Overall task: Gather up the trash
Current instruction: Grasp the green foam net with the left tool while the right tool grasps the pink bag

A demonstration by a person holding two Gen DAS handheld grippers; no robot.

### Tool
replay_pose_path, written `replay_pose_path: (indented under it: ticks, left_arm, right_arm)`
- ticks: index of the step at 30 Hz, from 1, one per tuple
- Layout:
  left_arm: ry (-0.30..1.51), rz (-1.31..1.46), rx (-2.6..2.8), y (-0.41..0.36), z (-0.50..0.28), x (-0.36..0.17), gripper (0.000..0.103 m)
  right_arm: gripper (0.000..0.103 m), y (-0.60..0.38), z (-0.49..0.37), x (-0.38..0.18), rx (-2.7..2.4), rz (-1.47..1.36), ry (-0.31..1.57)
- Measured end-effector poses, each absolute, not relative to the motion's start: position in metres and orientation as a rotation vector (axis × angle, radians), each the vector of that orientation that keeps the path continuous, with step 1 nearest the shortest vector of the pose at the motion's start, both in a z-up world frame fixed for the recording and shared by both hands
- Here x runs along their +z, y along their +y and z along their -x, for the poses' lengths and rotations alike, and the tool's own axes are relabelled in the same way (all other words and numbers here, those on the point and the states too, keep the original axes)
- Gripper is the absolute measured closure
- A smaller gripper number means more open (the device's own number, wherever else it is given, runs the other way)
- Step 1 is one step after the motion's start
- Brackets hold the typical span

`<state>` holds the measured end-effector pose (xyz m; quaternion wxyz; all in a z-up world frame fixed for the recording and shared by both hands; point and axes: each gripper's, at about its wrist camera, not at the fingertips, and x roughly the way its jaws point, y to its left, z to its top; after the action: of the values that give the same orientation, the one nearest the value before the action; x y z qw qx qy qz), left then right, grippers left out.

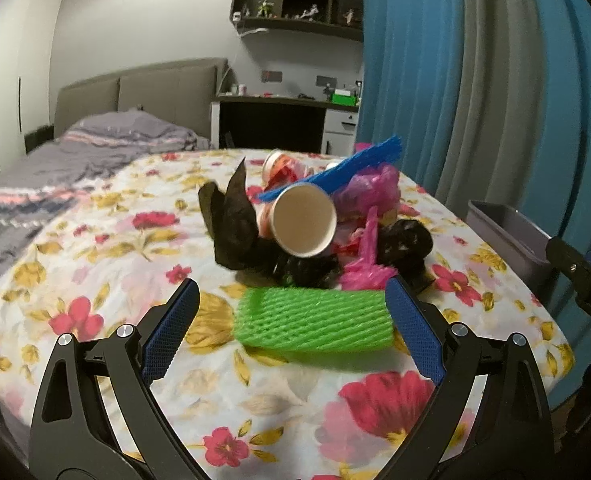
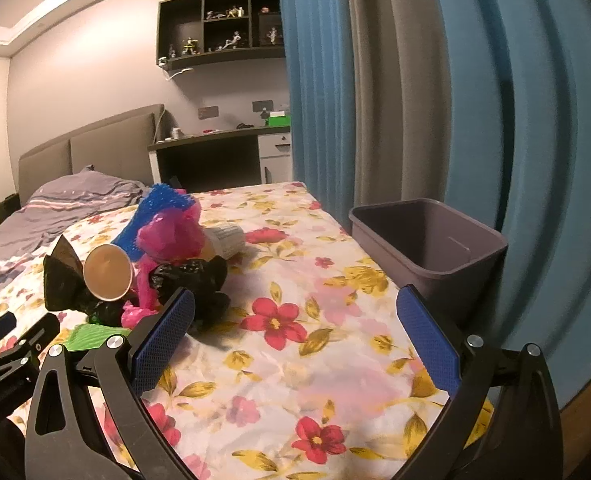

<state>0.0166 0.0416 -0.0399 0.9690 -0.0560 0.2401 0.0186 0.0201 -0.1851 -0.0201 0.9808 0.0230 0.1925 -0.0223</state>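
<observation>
With its blue-padded jaws spread wide and gripping nothing, my left hand-held gripper [image 1: 291, 312] hangs low over the flowered sheet [image 1: 107, 240], and the green foam net sleeve [image 1: 313, 320] lies on the sheet right between the two pads, its right end just beside the right pad. Just behind the sleeve I see the trash heap: a paper cup [image 1: 303, 220] on its side with its open mouth facing the camera, crumpled black plastic [image 1: 235, 224] to its left and beneath it, a pink plastic bag [image 1: 369, 196] to its right, and a blue foam net [image 1: 335, 172] lying across the top of the heap. A second, printed cup [image 1: 275, 162] peeks out at the back.

My right hand-held gripper [image 2: 295, 320] is likewise spread apart and holds nothing, poised over a bare stretch of the same sheet. From its camera the heap sits to the left, with a white ribbed cup [image 2: 227, 240] lying at its far right edge. To the right, just off the edge of the bed, stands a grey bin [image 2: 427, 248], open at the top. Behind it hang blue and grey curtains [image 2: 375, 80]. Further back I make out a grey headboard [image 2: 95, 140], a desk [image 2: 223, 136] and a dark wall shelf [image 2: 215, 28] of figurines.
</observation>
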Motion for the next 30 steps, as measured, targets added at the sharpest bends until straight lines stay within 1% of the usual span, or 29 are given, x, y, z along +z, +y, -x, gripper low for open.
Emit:
replay_pose_path:
  ticks: [4, 13, 16, 17, 19, 20, 21, 22, 24, 25, 27, 28, 29, 30]
  left_arm:
    - [0.523, 0.107, 0.004, 0.043, -0.021, -0.051, 0.010]
    - [0.617, -0.013, -0.038, 0.001, -0.046, -0.069, 0.010]
    - [0.639, 0.001, -0.036, 0.004, -0.052, -0.073, 0.011]
    - [0.644, 0.010, -0.035, 0.006, -0.052, -0.073, 0.012]
    - [0.658, 0.022, -0.036, 0.008, -0.054, -0.074, 0.021]
    - [0.663, 0.030, -0.040, 0.010, -0.055, -0.075, 0.029]
    - [0.668, 0.037, -0.043, 0.012, -0.055, -0.075, 0.035]
    - [0.670, 0.039, -0.043, 0.013, -0.055, -0.076, 0.039]
    - [0.669, 0.044, -0.047, 0.015, -0.055, -0.076, 0.051]
    - [0.668, 0.047, -0.059, 0.015, -0.055, -0.077, 0.055]
    - [0.670, 0.049, -0.080, 0.016, -0.054, -0.077, 0.070]
    - [0.670, 0.044, -0.081, 0.017, -0.054, -0.078, 0.073]
    - [0.669, 0.040, -0.085, 0.017, -0.053, -0.078, 0.080]
    - [0.665, 0.038, -0.091, 0.017, -0.051, -0.078, 0.084]
  right_arm:
    - [0.005, -0.179, -0.026, -0.026, -0.016, -0.043, 0.399]
    - [0.005, -0.179, -0.036, -0.036, -0.004, -0.044, 0.431]
    - [0.005, -0.181, -0.038, -0.039, -0.001, -0.044, 0.440]
    - [0.005, -0.181, -0.039, -0.040, 0.001, -0.044, 0.442]
    - [0.005, -0.182, -0.040, -0.041, 0.007, -0.045, 0.449]
    - [0.005, -0.182, -0.041, -0.042, 0.011, -0.046, 0.452]
    - [0.005, -0.182, -0.042, -0.043, 0.015, -0.045, 0.454]
    - [0.005, -0.181, -0.042, -0.043, 0.020, -0.045, 0.456]
    - [0.005, -0.180, -0.043, -0.044, 0.027, -0.042, 0.458]
    - [0.005, -0.178, -0.044, -0.045, 0.033, -0.040, 0.460]
    - [0.005, -0.176, -0.045, -0.046, 0.041, -0.036, 0.464]
    - [0.005, -0.175, -0.045, -0.046, 0.045, -0.035, 0.464]
    - [0.005, -0.173, -0.045, -0.047, 0.050, -0.032, 0.466]
    - [0.006, -0.172, -0.045, -0.048, 0.056, -0.030, 0.468]
